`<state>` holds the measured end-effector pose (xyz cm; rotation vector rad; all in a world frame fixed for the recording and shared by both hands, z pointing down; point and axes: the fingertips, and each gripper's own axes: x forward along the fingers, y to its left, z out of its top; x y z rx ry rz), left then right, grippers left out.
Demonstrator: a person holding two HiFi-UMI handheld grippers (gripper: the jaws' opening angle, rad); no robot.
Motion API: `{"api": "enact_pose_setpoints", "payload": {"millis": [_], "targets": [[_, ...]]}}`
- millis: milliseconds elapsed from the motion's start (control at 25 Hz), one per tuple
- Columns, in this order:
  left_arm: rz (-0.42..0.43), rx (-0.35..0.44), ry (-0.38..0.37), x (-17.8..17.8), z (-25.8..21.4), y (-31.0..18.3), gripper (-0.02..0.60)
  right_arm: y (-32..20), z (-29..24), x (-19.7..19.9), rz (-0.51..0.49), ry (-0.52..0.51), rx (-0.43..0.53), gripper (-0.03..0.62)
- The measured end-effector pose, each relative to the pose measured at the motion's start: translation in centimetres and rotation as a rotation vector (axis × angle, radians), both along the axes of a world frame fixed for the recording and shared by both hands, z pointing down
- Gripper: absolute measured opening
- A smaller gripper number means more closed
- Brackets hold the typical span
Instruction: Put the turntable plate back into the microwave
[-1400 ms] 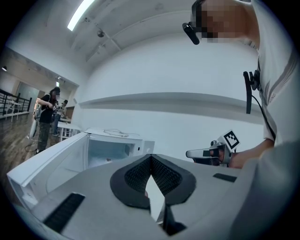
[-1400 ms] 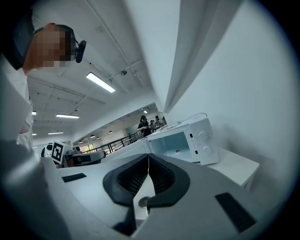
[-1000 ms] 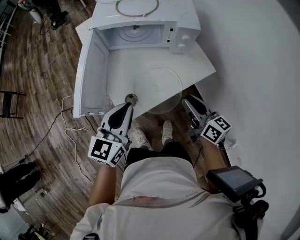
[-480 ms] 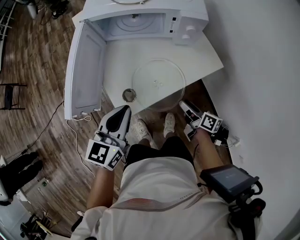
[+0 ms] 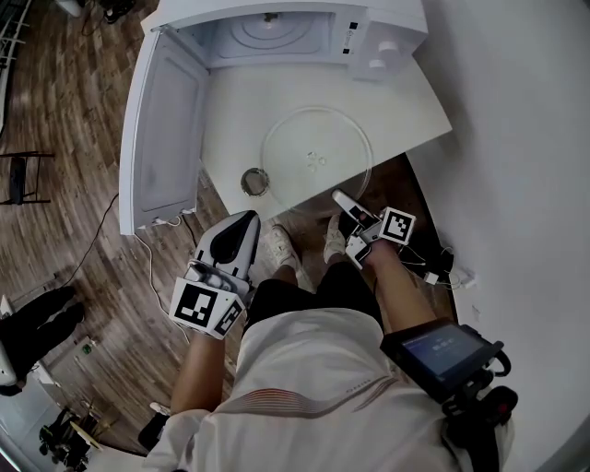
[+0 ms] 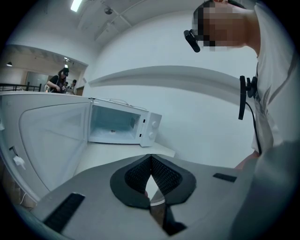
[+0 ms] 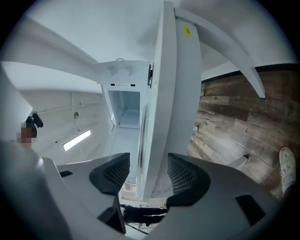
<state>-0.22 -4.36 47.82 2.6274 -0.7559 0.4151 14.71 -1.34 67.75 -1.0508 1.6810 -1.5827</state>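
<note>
Stands at the near corner of the white table [image 5: 419,106], a gripper in each hand. Holds the left gripper [image 5: 247,219] low, just off that corner, pads pressed together at the tips with nothing between them. Holds the right gripper [image 5: 343,207] rolled on its side at the near right edge, jaws just opening and now spread wide, gripping nothing. Catches, in the right gripper view, the table's edge lined up in the gap, touched by neither pad. Leaves the glass turntable plate [image 5: 316,152] flat on the table by the near right edge, rim overhanging it, just beyond the right gripper's tips. Leaves a small round part [image 5: 254,182] beside the plate, at the near left edge. Faces the microwave [image 5: 277,28] at the far edge, door [image 5: 161,138] swung open leftward.
</note>
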Motion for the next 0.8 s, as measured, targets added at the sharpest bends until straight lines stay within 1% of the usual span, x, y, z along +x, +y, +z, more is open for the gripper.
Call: {"api": "enact_pose_setpoints", "payload": {"millis": [40,80,160,200,280,400,520,600,800], "targets": [[0.000,-0.003,-0.001,-0.06,0.07,0.05,0.009,-0.11,-0.12,-0.23,-0.006,-0.008,0.007,0.259],[0.000,-0.005,-0.001,-0.10,0.13,0.07,0.011,-0.21,-0.17,-0.31,-0.005,-0.015,0.011,0.241],[0.000,-0.007,0.001,-0.20,0.22,0.00,0.011,-0.42,-0.03,-0.20,0.007,-0.020,0.006,0.149],[-0.001,-0.008,0.001,-0.27,0.26,-0.07,0.011,-0.50,0.10,-0.14,0.013,-0.024,0.001,0.115],[-0.002,-0.011,0.001,-0.40,0.39,-0.17,0.010,-0.51,0.21,-0.15,0.024,-0.051,-0.003,0.109],[-0.003,-0.023,0.011,-0.54,0.58,-0.32,0.009,-0.48,0.14,-0.26,0.030,-0.082,0.001,0.079],[-0.004,-0.030,0.018,-0.57,0.63,-0.45,0.011,-0.46,0.04,-0.30,0.037,-0.106,0.009,0.036],[0.001,-0.032,0.017,-0.57,0.67,-0.42,0.011,-0.53,-0.40,-0.35,0.043,-0.125,0.027,0.028],[0.005,-0.036,0.017,-0.64,0.76,-0.04,0.010,-0.66,-0.74,-0.40,0.060,-0.123,0.053,0.028]]}}
